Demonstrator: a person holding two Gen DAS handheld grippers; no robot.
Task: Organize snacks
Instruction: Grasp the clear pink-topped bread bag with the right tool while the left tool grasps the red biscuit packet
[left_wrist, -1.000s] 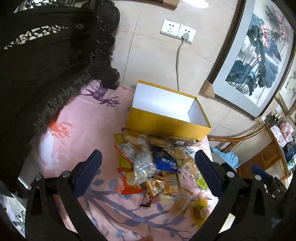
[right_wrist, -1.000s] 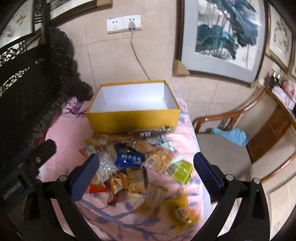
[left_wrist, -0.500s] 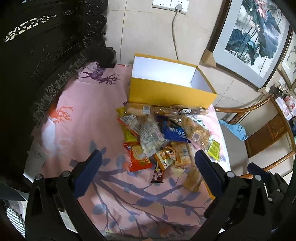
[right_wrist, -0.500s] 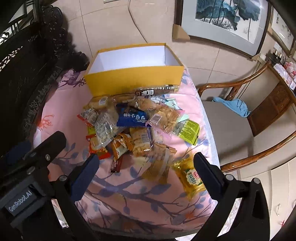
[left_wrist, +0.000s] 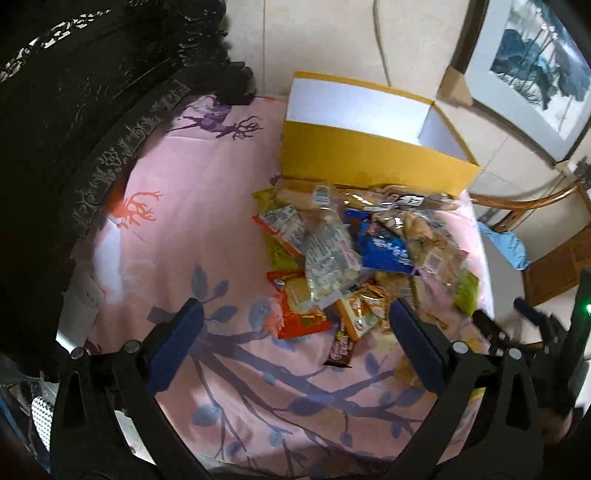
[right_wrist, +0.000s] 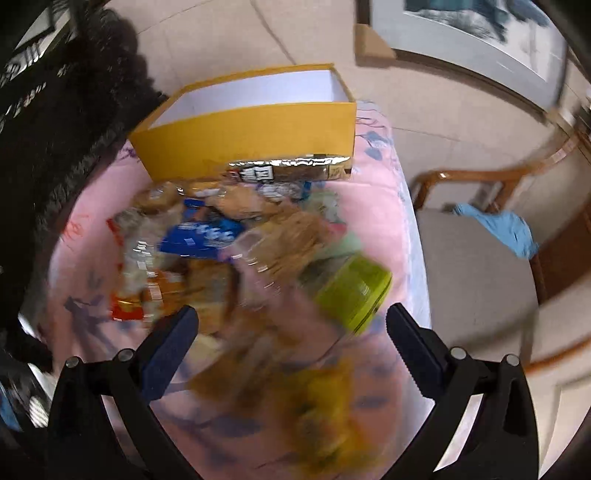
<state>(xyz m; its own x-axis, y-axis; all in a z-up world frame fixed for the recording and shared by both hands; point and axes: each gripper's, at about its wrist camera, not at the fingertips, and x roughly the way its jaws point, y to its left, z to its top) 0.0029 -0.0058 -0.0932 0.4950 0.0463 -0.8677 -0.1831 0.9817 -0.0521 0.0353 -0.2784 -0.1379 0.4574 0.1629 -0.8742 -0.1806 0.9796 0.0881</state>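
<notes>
Both tools (left_wrist: 295, 343) (right_wrist: 288, 339) nearer snack pile (left_wrist: 354, 266).

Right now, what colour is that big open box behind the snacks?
Yellow outside, white inside; the box shows best in the left wrist view.

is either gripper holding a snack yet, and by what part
No, nothing is held. The left gripper and right gripper are both open above the snack pile, with no packet between their fingers.
</notes>
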